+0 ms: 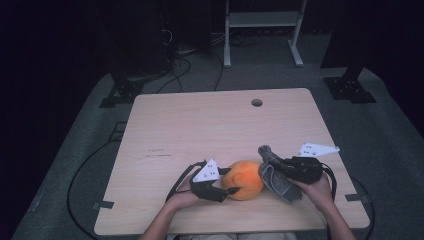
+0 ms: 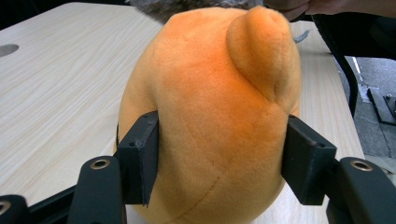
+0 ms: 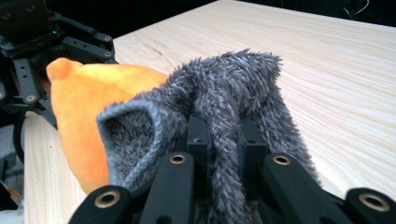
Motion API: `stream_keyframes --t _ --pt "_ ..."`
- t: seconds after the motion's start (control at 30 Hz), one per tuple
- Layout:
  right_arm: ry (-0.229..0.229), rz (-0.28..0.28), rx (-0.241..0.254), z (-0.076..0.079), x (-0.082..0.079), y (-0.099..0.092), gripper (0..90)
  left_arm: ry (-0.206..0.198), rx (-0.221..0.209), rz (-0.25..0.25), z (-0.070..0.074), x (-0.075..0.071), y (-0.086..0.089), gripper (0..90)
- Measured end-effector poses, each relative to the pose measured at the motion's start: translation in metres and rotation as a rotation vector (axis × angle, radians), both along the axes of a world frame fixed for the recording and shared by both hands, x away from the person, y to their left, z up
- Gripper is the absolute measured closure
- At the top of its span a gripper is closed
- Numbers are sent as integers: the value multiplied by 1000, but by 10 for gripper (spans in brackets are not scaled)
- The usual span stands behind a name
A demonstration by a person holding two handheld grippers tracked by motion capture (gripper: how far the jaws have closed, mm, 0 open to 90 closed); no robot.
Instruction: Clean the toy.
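You are holding the orange plush (image 1: pixel 245 179) in your left gripper (image 1: pixel 227 186), near the front edge of the table (image 1: pixel 200 125); in the left gripper view the two black pads (image 2: pixel 140 154) are pressing into the plush's (image 2: pixel 210 116) sides, one on each flank, and the soft body is bulging a little around them, so the jaws are grasping it rather than standing free. The plush is resting on the wood with its rounded ear turned up and away from that camera; in the high view it is sitting between your two hands, just right of the left gripper's grey plate.

You are clenching the right gripper (image 1: pixel 272 172) on a grey fuzzy cloth (image 1: pixel 277 177); in the right gripper view the jaws are nearly together, and the cloth (image 3: pixel 224 102) is bunching up between and over them, with a rolled hem curling out at the left. The cloth is hanging from the jaws and draping toward the table at the plush's right side; in that view the grey fabric is lying just beside the orange plush (image 3: pixel 88 116), though you cannot tell whether the two are actually touching. Your left gripper (image 3: pixel 28 70) is showing behind the plush there, dark and partly in shadow.
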State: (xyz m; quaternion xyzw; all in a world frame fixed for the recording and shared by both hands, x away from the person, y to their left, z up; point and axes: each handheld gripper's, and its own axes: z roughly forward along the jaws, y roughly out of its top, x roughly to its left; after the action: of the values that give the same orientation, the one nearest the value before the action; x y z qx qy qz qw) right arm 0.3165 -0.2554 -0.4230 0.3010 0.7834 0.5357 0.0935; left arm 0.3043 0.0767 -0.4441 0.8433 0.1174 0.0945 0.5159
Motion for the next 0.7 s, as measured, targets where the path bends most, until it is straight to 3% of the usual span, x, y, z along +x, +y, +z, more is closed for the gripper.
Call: stream_keyframes --t 0.03,0.07,0.1,0.2,0.23,0.27,0.3,0.33,0.37,0.4,0.43,0.57,0.6,0.67,0.7 --pt "-23 32 30 4 -6 3 785 6 0 0 0 1 1 365" --pt "-23 32 30 4 -6 3 785 6 0 0 0 1 1 365" --pt "-47 84 46 9 -11 13 785 6 2 -2 0 2 1 364" --pt "-46 84 7 6 -10 18 785 5 9 6 1 1 1 364" --pt "-16 54 5 -1 -3 14 785 15 5 12 0 2 3 365" --pt "-16 54 5 -1 -3 14 785 15 5 12 0 2 3 365" --pt "13 9 -4 -5 1 7 785 15 2 12 0 3 5 365" --pt "13 9 -4 -5 1 7 785 15 2 12 0 3 5 365" --pt "-6 29 40 -2 -6 7 785 17 2 10 -1 3 6 365" --pt "-6 29 40 -2 -6 7 785 17 2 10 -1 3 6 366" --pt "-46 83 59 7 -14 17 785 21 0 12 -1 4 6 366" --pt "-59 101 17 3 -14 30 786 21 -10 4 2 4 7 331" --pt "-53 87 36 -1 -12 35 786 18 -14 4 3 4 7 228" --pt "-60 84 31 0 -13 36 786 13 -4 8 4 4 6 245" --pt "-77 89 21 2 -15 38 786 3 3 8 2 3 7 297"
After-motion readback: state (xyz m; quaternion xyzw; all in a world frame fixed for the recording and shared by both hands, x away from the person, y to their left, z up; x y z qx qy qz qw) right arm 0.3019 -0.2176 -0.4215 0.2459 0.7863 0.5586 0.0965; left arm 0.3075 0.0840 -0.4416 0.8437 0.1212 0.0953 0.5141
